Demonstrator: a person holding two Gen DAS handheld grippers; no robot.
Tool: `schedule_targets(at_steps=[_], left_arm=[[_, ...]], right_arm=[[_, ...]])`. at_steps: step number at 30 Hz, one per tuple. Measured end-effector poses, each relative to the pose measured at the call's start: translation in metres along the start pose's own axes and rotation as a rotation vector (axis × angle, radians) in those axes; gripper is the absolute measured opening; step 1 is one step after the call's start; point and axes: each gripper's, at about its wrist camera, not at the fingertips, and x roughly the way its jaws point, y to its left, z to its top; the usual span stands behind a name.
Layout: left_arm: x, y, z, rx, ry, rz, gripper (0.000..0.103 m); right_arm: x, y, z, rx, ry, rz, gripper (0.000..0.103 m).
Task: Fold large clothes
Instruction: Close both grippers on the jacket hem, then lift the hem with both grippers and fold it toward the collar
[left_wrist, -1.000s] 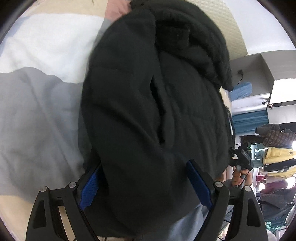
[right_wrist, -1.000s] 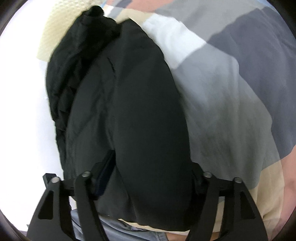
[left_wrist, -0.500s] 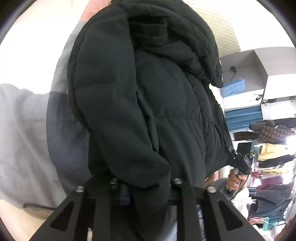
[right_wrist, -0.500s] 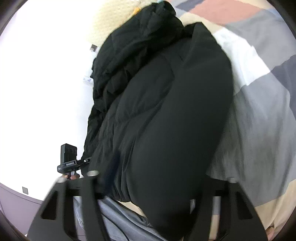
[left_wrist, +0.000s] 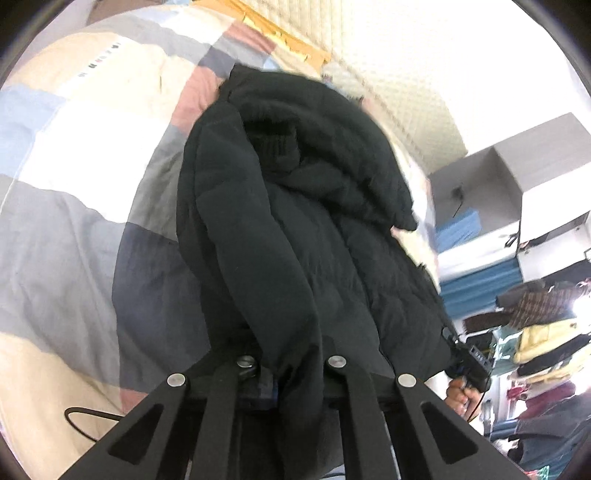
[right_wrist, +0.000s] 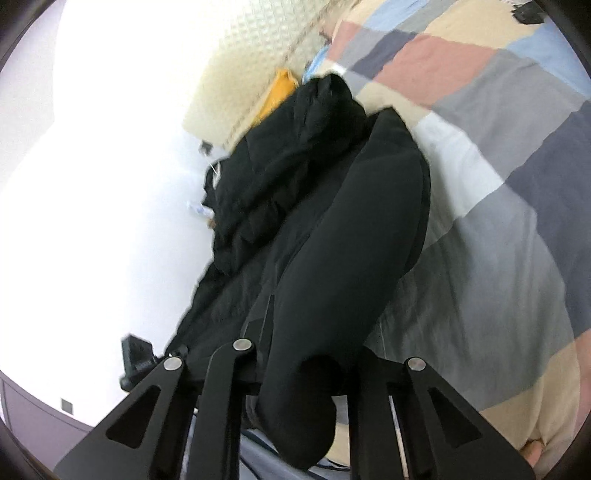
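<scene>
— While the black puffer jacket (left_wrist: 295, 229) hangs over the patchwork bed (left_wrist: 74, 229), what holds it?
— The left gripper (left_wrist: 291, 373), jaws narrow, clamps a near fold; the right gripper (right_wrist: 299, 369) pinches a sleeve cuff (right_wrist: 306, 402).
— And beyond?
— A clothes rack (left_wrist: 535, 332) stands far right.

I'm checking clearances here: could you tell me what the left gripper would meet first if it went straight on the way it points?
The black puffer jacket itself: the left gripper is shut on its lower edge, so fabric already fills the line ahead. Beyond it probably lies the patchwork bedspread, though depth is unclear.
</scene>
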Motion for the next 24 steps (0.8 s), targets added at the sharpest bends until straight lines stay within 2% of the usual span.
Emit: schedule_targets(at_steps=[6, 11, 24], left_arm=[[-0.053, -0.022, -0.002, -0.001, -0.1, -0.025, 0.007], [-0.108, -0.044, -0.014, 0.045, -0.185, -0.039, 0.005], [-0.211, -0.116, -0.071, 0.144, -0.276, -0.059, 0.005]], right_arm=[[-0.031, 0.03, -0.003, -0.045, -0.064, 0.054, 0.014], [-0.06, 0.058, -0.014, -0.092, -0.108, 0.093, 0.014], [-0.166, 0.13, -0.059, -0.223, -0.241, 0.173, 0.014]])
